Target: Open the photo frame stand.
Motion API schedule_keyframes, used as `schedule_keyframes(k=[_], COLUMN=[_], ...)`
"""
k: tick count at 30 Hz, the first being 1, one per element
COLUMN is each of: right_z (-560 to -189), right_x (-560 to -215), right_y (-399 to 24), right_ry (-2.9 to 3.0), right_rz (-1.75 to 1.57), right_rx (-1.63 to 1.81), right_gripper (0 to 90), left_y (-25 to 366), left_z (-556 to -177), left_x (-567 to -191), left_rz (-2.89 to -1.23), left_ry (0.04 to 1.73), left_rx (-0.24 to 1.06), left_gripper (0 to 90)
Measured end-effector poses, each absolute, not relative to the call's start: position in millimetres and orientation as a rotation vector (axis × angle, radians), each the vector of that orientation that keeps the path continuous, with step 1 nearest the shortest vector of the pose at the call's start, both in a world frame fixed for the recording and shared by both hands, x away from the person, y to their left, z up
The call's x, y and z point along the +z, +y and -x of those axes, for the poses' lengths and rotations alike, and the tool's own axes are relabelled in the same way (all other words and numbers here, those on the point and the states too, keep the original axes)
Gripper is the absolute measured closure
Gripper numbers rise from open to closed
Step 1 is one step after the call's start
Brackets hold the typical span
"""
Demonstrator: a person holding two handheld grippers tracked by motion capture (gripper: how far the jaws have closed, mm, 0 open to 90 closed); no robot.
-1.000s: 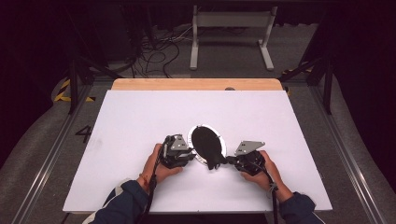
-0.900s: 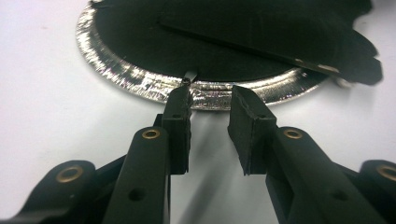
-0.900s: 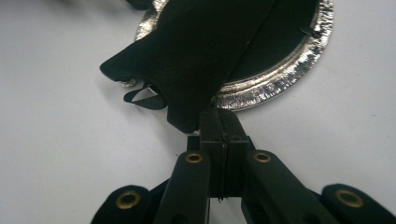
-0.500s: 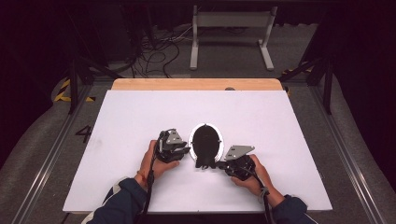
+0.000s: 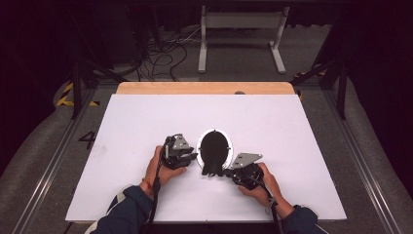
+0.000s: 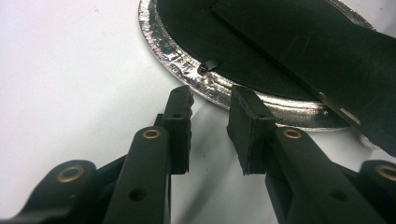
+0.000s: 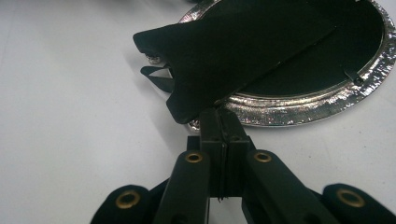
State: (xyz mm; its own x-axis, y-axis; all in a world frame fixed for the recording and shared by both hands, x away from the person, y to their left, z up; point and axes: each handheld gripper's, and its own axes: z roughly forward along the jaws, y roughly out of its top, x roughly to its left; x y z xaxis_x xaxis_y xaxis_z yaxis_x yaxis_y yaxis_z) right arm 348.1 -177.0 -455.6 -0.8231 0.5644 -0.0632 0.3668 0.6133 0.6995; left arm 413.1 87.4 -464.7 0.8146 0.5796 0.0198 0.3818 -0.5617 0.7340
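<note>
Oval frame (image 5: 215, 151) lies face down, near the worktop's (image 5: 292, 126) front edge. Right claw (image 7: 219, 122) is clamped on the black stand flap (image 7: 233, 51); left claw (image 6: 210, 112), partly open and empty, sits beside the silver rim. Judgement: swing the flap gently while bracing the rim. Ample room all round.

The black stiff back flap (image 7: 233, 51) covers much of the oval silver-rimmed frame (image 7: 299, 105), whose far rim is cut by the picture's top edge. The right gripper's fingers (image 7: 211, 135) hide the flap's pinched edge.
</note>
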Motion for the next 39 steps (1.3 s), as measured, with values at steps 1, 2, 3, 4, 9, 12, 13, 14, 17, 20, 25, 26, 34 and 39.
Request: schedule_keyframes(k=[1, 2, 3, 4, 9, 12, 13, 14, 17, 20, 25, 26, 34, 39], right_z=[-348, -348, -348, -348, -346, -345, -345, -345, -343, -344, -343, -342, -334, -330], right_x=[-456, -456, -456, -456, -454, -453, -451, -450, -447, -445, -441, -440, -434, -437], right_y=[-177, -177, -177, -177, -181, -181, -182, -182, -182, -185, -187, -188, -191, -191], right_ry=[2.563, 2.562, 2.560, 2.559, 2.574, 2.573, 2.569, 2.570, 2.568, 2.559, 2.540, 2.537, 2.492, 2.488], right_rz=[-0.758, -0.758, -0.757, -0.752, -0.734, -0.722, -0.719, -0.716, -0.709, -0.723, -0.746, -0.746, -0.740, -0.758], right_rx=[1.019, 1.020, 1.020, 1.021, 1.029, 1.024, 1.034, 1.038, 1.035, 1.051, 1.062, 1.066, 1.094, 1.096], right_gripper=[90.0, 90.0, 90.0, 90.0, 81.9, 79.2, 76.5, 76.1, 72.7, 68.2, 61.9, 59.3, 49.8, 39.3], left_y=[87, 87, 87, 86, 88, 89, 91, 91, 95, 102, 118, 122, 165, 180], left_z=[-413, -413, -413, -412, -408, -405, -401, -401, -392, -382, -366, -362, -345, -338], left_x=[-465, -464, -463, -462, -454, -450, -447, -447, -440, -434, -430, -430, -441, -448], left_rz=[-2.233, -2.242, -2.255, -2.266, -2.273, -2.273, -2.270, -2.270, -2.272, -2.276, -2.256, -2.257, -2.233, -2.214], left_ry=[0.703, 0.690, 0.680, 0.664, 0.612, 0.592, 0.566, 0.566, 0.510, 0.476, 0.449, 0.448, 0.517, 0.547], left_rx=[0.334, 0.339, 0.344, 0.342, 0.367, 0.371, 0.374, 0.374, 0.373, 0.388, 0.419, 0.429, 0.460, 0.490], left_gripper=[68.6, 68.6, 68.7, 69.0, 67.4, 65.2, 63.9, 62.8, 58.2, 50.6, 43.2, 41.2, 31.5, 24.8])
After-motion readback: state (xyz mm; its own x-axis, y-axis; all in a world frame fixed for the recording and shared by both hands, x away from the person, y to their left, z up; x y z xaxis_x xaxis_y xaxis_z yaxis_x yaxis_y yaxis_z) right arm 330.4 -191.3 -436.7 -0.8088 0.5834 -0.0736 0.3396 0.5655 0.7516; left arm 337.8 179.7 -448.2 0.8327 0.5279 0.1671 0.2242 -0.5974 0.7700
